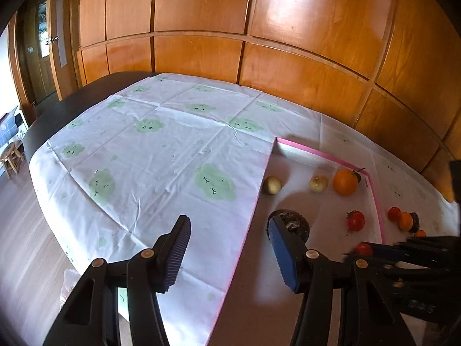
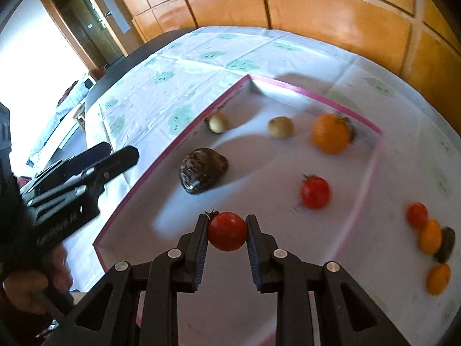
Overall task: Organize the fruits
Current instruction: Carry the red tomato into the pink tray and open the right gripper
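While its two ribbed pads are pinching a small red tomato (image 2: 227, 231) from either side, the right gripper (image 2: 227, 235) is pointing steeply down over the near part of the pink-rimmed tray (image 2: 381, 141). Inside the tray a second tomato (image 2: 315, 192), a dark brown fruit (image 2: 203, 170), an orange (image 2: 330, 133) and two pale round fruits are lying. Off the tray's left edge, the left gripper (image 1: 229, 248) is angling down, its jaws standing apart and holding nothing. More small fruits (image 2: 430, 236) are sitting on the tablecloth (image 1: 149, 150) beyond the tray's right rim.
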`<state>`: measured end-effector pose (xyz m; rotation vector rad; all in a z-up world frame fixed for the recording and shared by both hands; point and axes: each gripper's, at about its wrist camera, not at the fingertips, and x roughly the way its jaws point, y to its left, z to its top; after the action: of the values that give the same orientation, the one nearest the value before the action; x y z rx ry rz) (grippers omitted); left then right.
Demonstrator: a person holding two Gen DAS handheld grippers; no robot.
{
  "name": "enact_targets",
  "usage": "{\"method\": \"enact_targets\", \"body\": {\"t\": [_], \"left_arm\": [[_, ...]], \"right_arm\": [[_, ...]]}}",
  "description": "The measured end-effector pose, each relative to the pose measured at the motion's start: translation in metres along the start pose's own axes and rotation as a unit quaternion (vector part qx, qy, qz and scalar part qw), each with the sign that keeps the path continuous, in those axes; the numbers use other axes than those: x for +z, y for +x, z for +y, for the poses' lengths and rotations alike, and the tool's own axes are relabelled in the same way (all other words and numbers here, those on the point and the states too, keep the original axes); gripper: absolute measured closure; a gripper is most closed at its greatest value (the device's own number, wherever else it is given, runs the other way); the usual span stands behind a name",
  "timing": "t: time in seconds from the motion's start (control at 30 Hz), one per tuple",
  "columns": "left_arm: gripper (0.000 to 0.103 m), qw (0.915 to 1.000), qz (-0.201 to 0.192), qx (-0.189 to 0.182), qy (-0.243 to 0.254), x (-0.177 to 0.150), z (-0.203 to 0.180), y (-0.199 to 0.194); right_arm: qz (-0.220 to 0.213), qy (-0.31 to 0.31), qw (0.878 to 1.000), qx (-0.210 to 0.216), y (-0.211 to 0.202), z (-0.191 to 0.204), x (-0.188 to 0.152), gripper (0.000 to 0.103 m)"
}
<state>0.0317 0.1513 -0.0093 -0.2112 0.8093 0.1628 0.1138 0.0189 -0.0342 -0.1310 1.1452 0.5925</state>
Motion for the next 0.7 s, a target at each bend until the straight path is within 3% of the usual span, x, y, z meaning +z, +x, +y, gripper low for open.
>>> {"method": "enact_targets", "body": {"t": [0.23,0.7], "left_arm": [[0.046,1.0,0.007,0.001,0.005,-0.005,-0.002,0.003],[0.046,0.9995,0.008,-0.011,0.029,-0.011,-0.02,-0.004]], "right_arm": [[0.011,0.008,1.0,-0.02,0.022,0.003,0.005,0.072],[-0.026,0.047,0.998,-0.02,-0.004,-0.012,-0.012,0.069]]}}
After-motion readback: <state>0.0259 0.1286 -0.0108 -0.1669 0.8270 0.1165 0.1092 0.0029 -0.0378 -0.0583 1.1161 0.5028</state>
